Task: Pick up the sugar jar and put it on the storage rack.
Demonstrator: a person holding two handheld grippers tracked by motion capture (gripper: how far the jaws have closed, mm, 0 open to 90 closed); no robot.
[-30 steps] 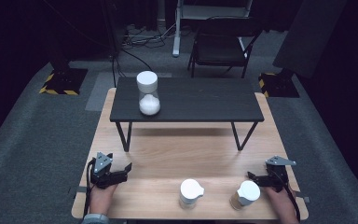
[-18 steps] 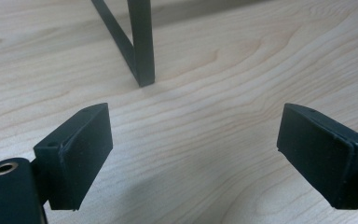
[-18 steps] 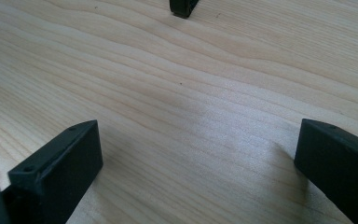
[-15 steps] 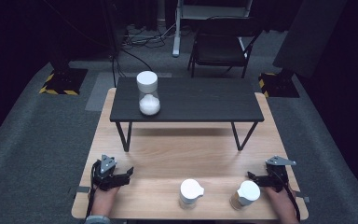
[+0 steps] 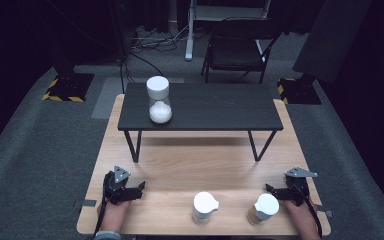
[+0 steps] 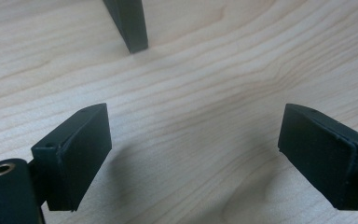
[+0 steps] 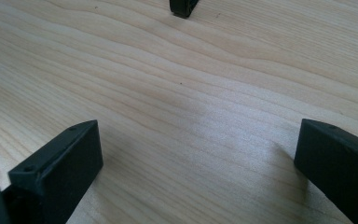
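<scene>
While both forearms come in from the bottom edge of the high view and are cut off there, the left gripper (image 5: 136,188) rests on the light wooden worktop (image 5: 195,160) near its front left corner, and the right gripper (image 5: 274,190) rests near the front right corner. In the left gripper view the fingers (image 6: 77,149) stand wide apart with bare wood between them, holding nothing; a black leg (image 6: 128,23) of the small dark table (image 5: 215,107) that stands on the worktop rises out of the top of that view. In the right gripper view the fingers (image 7: 58,163) are likewise spread wide and empty, the right one cut off at the edge.

Just beside the right gripper stands a white-lidded jar with brownish contents (image 5: 263,209), close to touching its fingers; from above the gap is hard to judge. A second white-lidded jar (image 5: 204,207) stands near the front edge, between the two grippers. A third jar with white contents (image 5: 158,100) stands on the dark table, well apart from both.
</scene>
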